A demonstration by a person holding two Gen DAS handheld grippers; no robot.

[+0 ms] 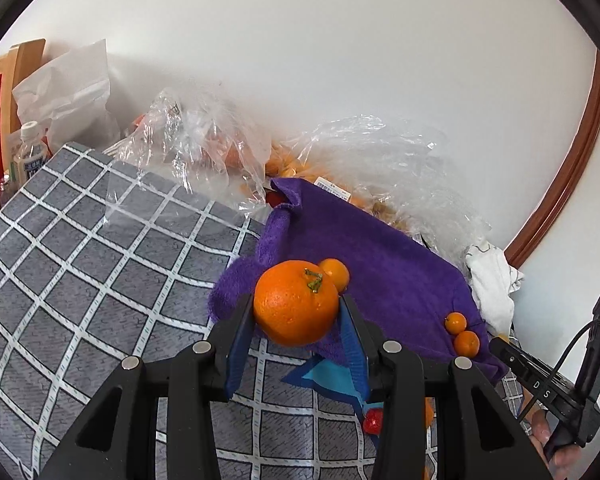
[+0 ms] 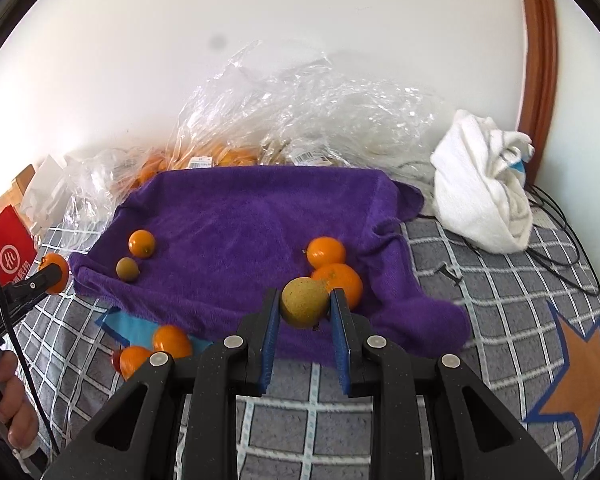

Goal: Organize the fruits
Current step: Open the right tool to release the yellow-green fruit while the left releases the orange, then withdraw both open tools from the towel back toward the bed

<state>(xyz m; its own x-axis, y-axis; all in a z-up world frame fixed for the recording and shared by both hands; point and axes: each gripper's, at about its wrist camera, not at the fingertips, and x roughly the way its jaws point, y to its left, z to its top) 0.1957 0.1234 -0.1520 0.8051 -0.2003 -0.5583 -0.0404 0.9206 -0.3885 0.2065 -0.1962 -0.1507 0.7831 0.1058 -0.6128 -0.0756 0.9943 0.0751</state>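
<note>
1. The left gripper (image 1: 296, 312) has its jaws partly closed on a large round orange with a green stem (image 1: 295, 303), held across its widest part; firm, slightly slick peel.
2. The right gripper (image 2: 305, 306) clamps a small yellow-brown pear-shaped fruit (image 2: 303, 302); it looks light and bruisable.
3. Both point downward over the purple fleece towel (image 2: 252, 208), where small oranges lie.
</note>
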